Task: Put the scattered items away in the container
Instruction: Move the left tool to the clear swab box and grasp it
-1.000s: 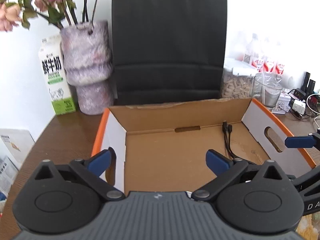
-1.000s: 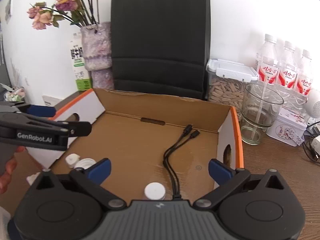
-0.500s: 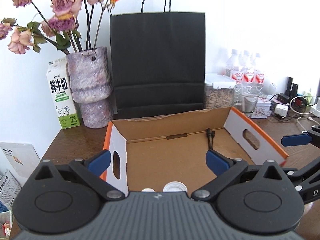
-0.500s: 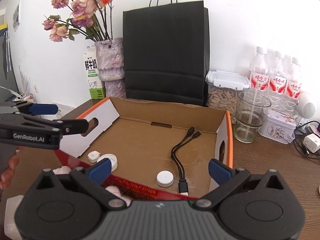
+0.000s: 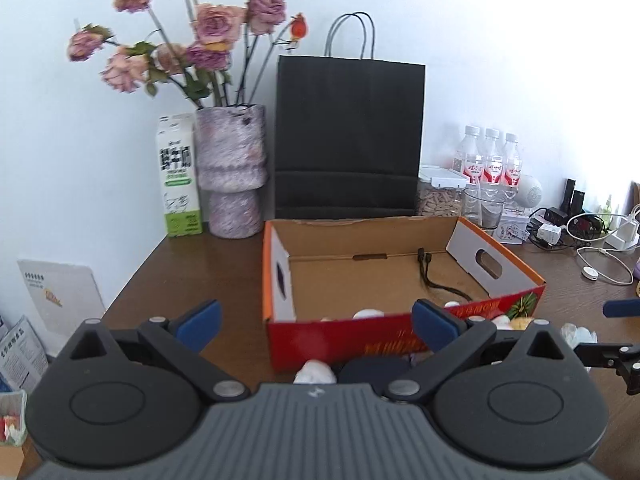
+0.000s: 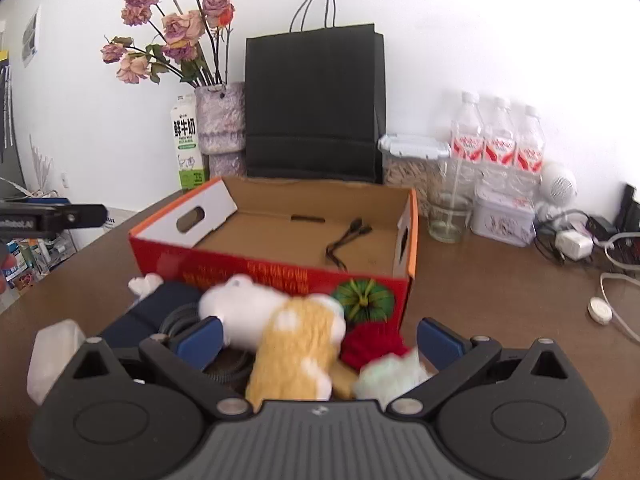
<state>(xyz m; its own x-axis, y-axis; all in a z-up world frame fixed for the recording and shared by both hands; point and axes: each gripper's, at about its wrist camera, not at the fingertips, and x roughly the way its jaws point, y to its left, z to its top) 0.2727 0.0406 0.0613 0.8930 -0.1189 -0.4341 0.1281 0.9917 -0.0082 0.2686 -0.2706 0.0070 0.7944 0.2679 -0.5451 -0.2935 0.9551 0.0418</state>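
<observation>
Cardboard, red-fronted, the box (image 6: 280,276) sits on the bench (image 6: 500,300) just ahead of the right gripper (image 6: 318,340), a black cable (image 6: 344,240) lying inside. Between its spread, empty fingers (image 6: 440,342) lies a yellow-and-white plush toy (image 6: 296,344) (blurred), beside a red knitted piece (image 6: 372,346). The left gripper (image 5: 316,320) is likewise wide apart, holding nothing, facing the box's left corner.

Plush toy (image 6: 288,344) blurred; box (image 5: 400,336) front wall hides caps inside

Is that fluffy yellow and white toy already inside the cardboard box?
No, the plush toy lies on the table in front of the box.
</observation>
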